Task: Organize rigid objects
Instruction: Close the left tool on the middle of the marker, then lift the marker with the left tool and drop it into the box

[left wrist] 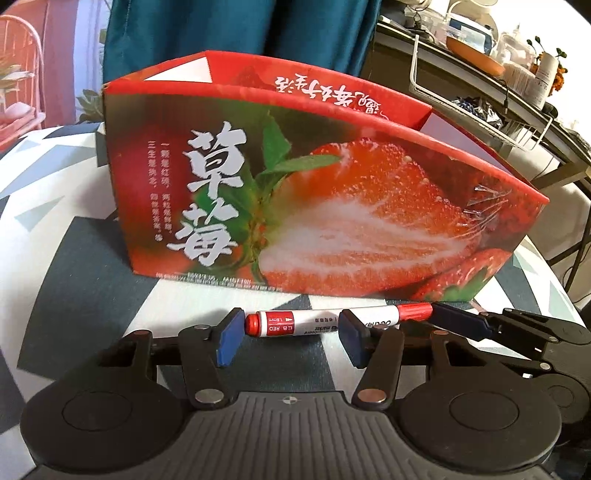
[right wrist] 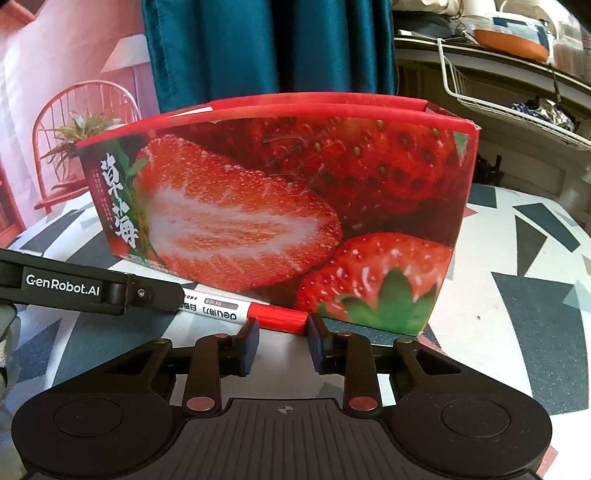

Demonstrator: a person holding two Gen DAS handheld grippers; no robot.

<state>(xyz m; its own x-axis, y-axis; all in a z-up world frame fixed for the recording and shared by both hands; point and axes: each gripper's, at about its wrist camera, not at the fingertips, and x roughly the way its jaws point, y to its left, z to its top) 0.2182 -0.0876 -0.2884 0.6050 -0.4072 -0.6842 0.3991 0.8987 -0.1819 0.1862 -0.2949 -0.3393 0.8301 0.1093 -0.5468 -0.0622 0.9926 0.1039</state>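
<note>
A red whiteboard marker (left wrist: 295, 323) lies on the table, close along the front of a strawberry-printed cardboard box (left wrist: 332, 206). My left gripper (left wrist: 290, 332) is open. One blue pad sits by the marker's butt end and the other in front of its barrel, and neither presses on it. In the right wrist view the marker's red cap (right wrist: 280, 318) lies crosswise at the tips of my right gripper (right wrist: 282, 339), whose jaws stand apart on either side of it. A finger of the left gripper (right wrist: 155, 295) hides the marker's far end. The box (right wrist: 295, 206) fills the view behind.
The table wears a cloth (left wrist: 55, 206) with grey, white and dark triangles. Behind the box hangs a teal curtain (left wrist: 221, 29). A white wire rack (left wrist: 480, 99) and a cluttered shelf stand at the back right, and a red chair (right wrist: 85, 110) at the back left.
</note>
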